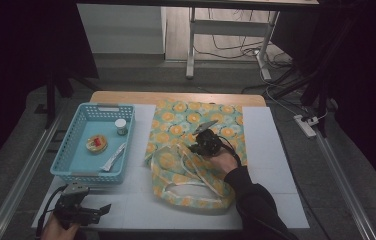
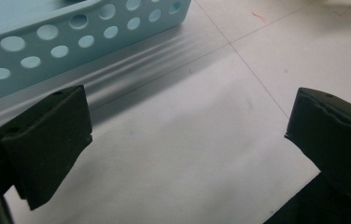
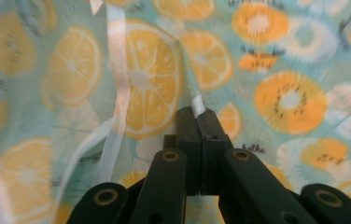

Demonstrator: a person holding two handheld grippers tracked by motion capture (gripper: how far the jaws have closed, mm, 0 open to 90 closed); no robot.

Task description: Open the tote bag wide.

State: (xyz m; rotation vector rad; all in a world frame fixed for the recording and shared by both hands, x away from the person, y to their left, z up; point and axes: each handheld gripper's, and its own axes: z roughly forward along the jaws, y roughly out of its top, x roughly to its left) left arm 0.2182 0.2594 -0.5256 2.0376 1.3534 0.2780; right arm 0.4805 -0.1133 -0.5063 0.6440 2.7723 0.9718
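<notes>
Table (image 1: 271, 150): wooden top covered with white sheets; it carries all the items below.
Bag (image 1: 191, 130): fabric tote printed with orange and kiwi slices on teal; lies flat at the centre of the table, just right of the basket. Its lower part is bunched up, with the white-edged handles looped on top.
Basket (image 1: 68, 167): light blue, perforated walls; stands on the left part of the table. It holds a small round jar (image 1: 121, 126), a flat round item (image 1: 96, 143) and a white stick packet (image 1: 114, 157), each lying apart from the others.
Right tongs (image 1: 199, 136): over the middle of the bag, held by a hand in a dark sleeve. In the right gripper view the jaws are pressed together on a narrow white strap (image 3: 198, 103) of the bag.
Left tongs (image 1: 103, 209): at the near left corner of the table, just in front of the basket. Jaws stand wide apart with nothing between them; bare white sheet shows beneath.
</notes>
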